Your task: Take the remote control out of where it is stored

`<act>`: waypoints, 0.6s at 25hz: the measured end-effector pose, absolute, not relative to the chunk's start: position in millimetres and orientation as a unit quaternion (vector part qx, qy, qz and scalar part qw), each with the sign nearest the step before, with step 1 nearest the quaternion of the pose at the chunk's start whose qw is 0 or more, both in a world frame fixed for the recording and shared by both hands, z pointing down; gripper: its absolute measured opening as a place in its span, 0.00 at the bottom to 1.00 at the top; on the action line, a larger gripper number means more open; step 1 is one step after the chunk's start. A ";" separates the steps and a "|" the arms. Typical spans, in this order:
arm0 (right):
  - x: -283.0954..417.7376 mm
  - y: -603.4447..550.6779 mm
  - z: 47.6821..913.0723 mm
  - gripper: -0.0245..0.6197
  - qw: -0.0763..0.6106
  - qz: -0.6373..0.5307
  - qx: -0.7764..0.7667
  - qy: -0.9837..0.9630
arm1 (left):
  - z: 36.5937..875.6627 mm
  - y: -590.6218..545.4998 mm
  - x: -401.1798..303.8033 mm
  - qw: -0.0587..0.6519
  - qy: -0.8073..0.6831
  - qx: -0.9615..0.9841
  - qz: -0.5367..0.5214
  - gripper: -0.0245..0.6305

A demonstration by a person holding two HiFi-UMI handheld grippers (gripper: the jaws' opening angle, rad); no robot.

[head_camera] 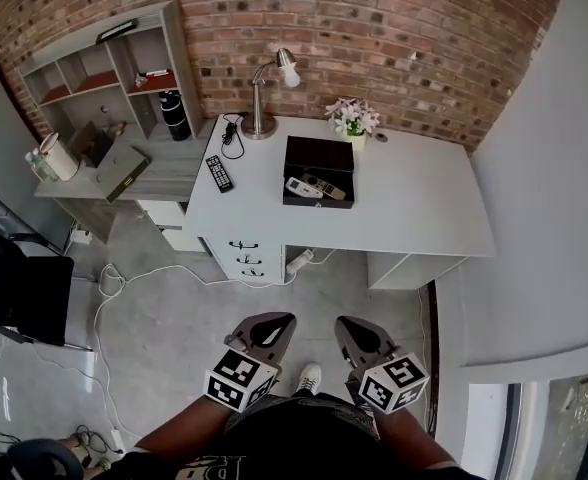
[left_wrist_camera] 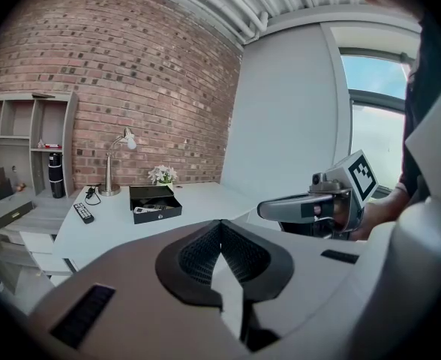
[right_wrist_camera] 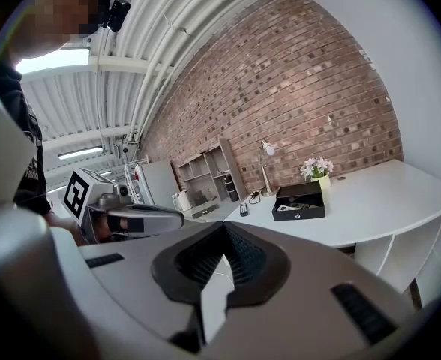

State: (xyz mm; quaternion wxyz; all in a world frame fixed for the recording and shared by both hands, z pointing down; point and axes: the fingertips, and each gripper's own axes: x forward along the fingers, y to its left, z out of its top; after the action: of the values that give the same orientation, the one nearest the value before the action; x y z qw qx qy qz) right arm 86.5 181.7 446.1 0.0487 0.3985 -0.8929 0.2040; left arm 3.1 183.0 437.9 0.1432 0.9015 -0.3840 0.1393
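Note:
A black open box (head_camera: 319,154) sits on the white desk (head_camera: 424,203), far ahead of me. Inside it lie a white remote (head_camera: 302,187) and a darker one (head_camera: 325,187). A separate black remote (head_camera: 219,173) lies on the desk's left part. My left gripper (head_camera: 271,322) and right gripper (head_camera: 352,326) hang side by side over the floor, well short of the desk, both shut with nothing in them. The box (left_wrist_camera: 154,203) shows small in the left gripper view beyond the left gripper (left_wrist_camera: 220,225), and the box (right_wrist_camera: 299,201) likewise beyond the right gripper (right_wrist_camera: 222,228).
A desk lamp (head_camera: 265,96) and a flower pot (head_camera: 354,121) stand at the desk's back. A grey shelf unit (head_camera: 104,78) with a side table stands to the left. Cables (head_camera: 124,288) trail on the floor, and a drawer block (head_camera: 246,253) sits under the desk.

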 end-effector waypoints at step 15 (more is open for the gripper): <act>133.3 129.1 455.2 0.04 0.049 0.215 0.359 -0.907 | 443.0 132.0 47.9 0.164 -0.419 0.881 0.146 0.05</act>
State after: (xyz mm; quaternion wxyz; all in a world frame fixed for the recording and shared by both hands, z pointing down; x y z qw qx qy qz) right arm 133.3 129.1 455.2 0.0486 0.3595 -0.9068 0.2149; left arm 47.9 132.0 443.0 0.1642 0.8810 -0.4191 0.1458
